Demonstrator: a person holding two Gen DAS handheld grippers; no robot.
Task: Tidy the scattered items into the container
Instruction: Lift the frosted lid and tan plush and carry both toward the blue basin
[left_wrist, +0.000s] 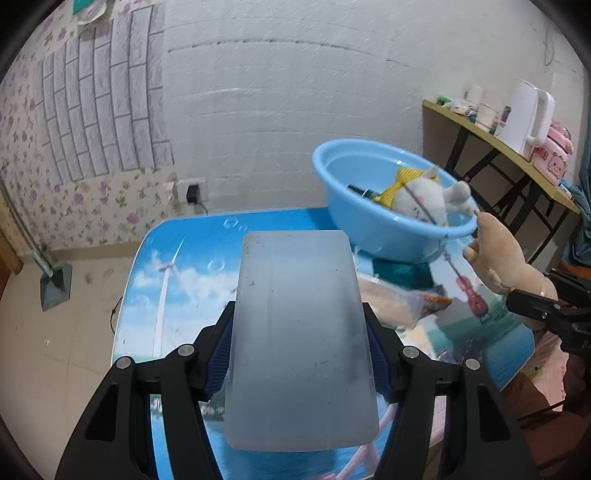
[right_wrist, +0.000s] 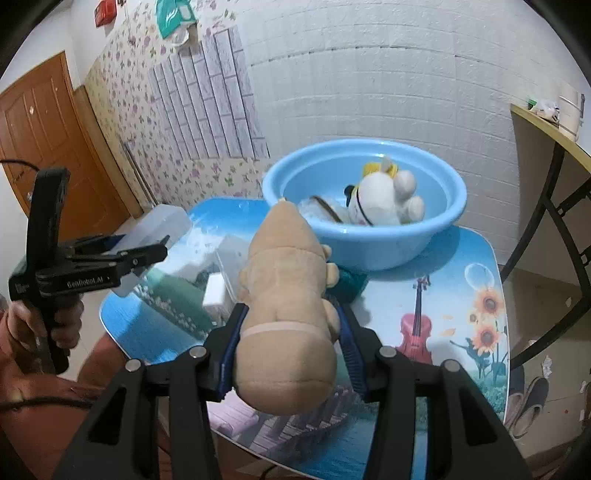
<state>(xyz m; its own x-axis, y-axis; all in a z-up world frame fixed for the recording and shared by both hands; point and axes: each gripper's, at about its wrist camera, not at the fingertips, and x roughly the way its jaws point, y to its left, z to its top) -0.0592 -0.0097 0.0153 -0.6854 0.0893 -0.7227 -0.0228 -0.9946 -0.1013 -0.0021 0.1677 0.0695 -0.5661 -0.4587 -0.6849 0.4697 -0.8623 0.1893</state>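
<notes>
The frosted plastic box (left_wrist: 301, 343) fills the near view, clamped across its width between the fingers of the left gripper (left_wrist: 301, 347) and held above the table (left_wrist: 177, 273). The right gripper (right_wrist: 290, 343) squeezes a tan plush toy (right_wrist: 286, 314) by its body, its head near the rim of the blue basin (right_wrist: 364, 225). I count one basin, two held things, one white plush (right_wrist: 384, 199) already inside, and some small packets (right_wrist: 218, 291) on the table, number unclear. The basin looks half full, so I think the wide box may catch its rim or tip it.
</notes>
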